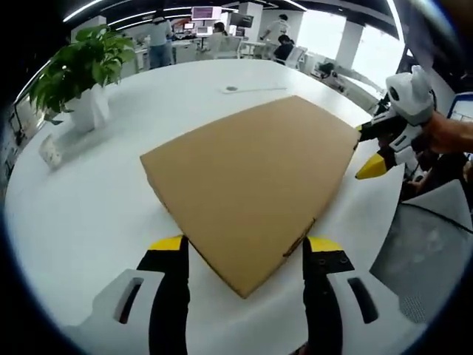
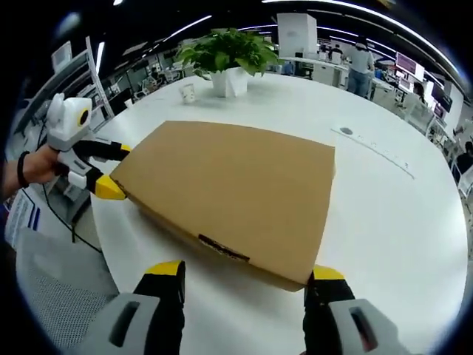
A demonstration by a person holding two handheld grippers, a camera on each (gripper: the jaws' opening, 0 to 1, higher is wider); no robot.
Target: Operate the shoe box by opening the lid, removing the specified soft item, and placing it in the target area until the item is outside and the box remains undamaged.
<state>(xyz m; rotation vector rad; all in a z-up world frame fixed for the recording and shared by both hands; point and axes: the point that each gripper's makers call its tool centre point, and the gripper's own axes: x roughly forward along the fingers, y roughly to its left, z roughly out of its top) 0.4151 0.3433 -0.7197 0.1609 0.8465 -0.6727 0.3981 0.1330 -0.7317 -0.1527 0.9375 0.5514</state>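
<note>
Shoe box lies closed on white table, both tools open.

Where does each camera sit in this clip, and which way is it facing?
Left gripper view: rides on the left gripper, facing a corner of the closed shoe box on the white table; the right gripper and a hand enter from the right.
Right gripper view: rides on the right gripper, facing the box's opposite side; the left gripper, held by a hand, touches the box's left corner.
Shared: box, table, potted plant.
</note>
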